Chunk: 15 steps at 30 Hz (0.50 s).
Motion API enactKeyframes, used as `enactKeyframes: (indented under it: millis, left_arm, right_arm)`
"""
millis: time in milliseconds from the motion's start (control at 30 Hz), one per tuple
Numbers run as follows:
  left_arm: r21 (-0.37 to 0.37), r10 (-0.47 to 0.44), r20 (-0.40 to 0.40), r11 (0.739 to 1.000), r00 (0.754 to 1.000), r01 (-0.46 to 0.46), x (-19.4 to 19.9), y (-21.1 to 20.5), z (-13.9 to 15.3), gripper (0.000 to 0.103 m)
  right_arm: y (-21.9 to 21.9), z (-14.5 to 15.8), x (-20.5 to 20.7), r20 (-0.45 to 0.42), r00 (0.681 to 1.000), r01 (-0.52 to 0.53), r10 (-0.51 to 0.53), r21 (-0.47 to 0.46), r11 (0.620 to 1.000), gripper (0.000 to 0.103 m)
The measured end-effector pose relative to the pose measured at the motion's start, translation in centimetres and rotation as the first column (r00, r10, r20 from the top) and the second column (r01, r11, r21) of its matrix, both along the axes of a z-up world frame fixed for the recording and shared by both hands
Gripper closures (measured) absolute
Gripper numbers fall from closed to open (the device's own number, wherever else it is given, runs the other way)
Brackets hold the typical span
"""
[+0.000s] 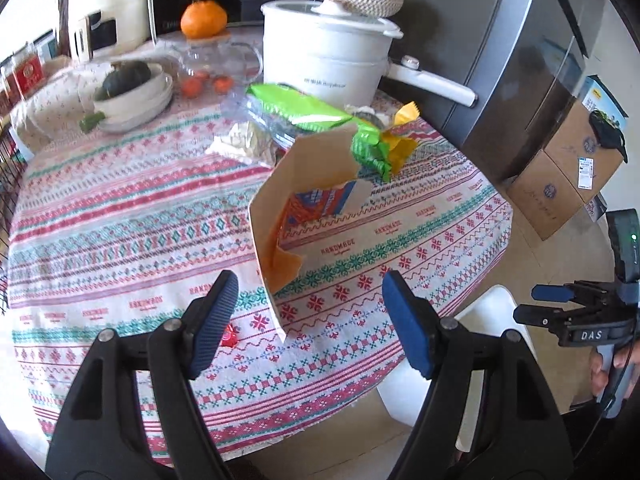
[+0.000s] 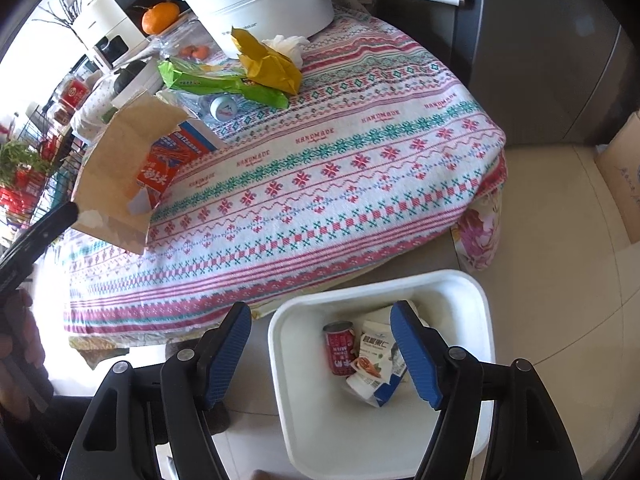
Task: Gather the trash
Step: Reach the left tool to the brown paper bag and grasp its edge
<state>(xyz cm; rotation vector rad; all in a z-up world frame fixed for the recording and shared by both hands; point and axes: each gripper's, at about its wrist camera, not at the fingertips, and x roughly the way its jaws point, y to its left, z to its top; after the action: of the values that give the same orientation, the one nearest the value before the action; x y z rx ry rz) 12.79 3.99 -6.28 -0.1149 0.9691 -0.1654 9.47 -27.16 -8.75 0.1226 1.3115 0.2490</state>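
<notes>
Evidently the white bin (image 2: 380,364) stands on the floor just beside the desk (image 2: 320,184) so that rubbish can be dropped straight in; a red milk can (image 2: 340,348) and a flattened carton (image 2: 378,360) already lie at its bottom. The right hand-held gripper (image 2: 326,354) hangs over the bin with its jaws apart and nothing between them, which suggests a drop is finished. The left hand-held gripper (image 1: 308,324), likewise open and empty, points at the torn cardboard box (image 1: 288,208) near the desk's front edge, probably the next item. Behind it wait a green wrapper (image 1: 304,110), a yellow wrapper (image 1: 402,142) and a crushed plastic bottle (image 2: 218,106), clustered by the white pot (image 1: 328,52), which is no rubbish.
</notes>
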Motion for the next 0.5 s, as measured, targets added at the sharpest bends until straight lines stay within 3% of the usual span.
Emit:
enactKeyframes:
  millis: [100,167,200,267,333,500]
  left_arm:
    - [-0.017,0.019,-0.047,1.000,0.999,-0.020,0.8,0.3,-1.4,0.035]
    - [-0.009,0.030,-0.069,1.000,0.997,-0.030,1.3,0.3,-2.0,0.057]
    - [-0.006,0.035,-0.072,0.999,0.997,-0.035,1.4,0.4,-2.1,0.062]
    - [0.008,0.052,-0.076,0.999,0.996,-0.051,1.6,0.7,-2.2,0.085]
    - [0.018,0.076,-0.076,0.997,0.994,-0.074,1.6,1.1,-2.0,0.098]
    - [0.017,0.106,-0.036,0.994,0.994,-0.105,0.9,2.4,-0.4,0.103]
  right_arm:
    - [0.6,0.0,0.2,0.002,1.000,-0.008,0.008,-0.004,1.000,0.029]
    - [0.7,0.0,0.3,0.001,1.000,-0.008,0.008,-0.002,1.000,0.029]
    - [0.8,0.0,0.3,0.000,1.000,-0.008,0.008,-0.001,1.000,0.029]
    - [0.9,-0.1,0.4,-0.001,1.000,-0.005,0.005,0.001,1.000,0.029]
    - [0.9,-0.1,0.5,-0.002,1.000,0.001,-0.001,0.004,1.000,0.029]
    - [1.1,0.3,0.7,0.010,1.000,0.016,-0.017,0.012,1.000,0.029]
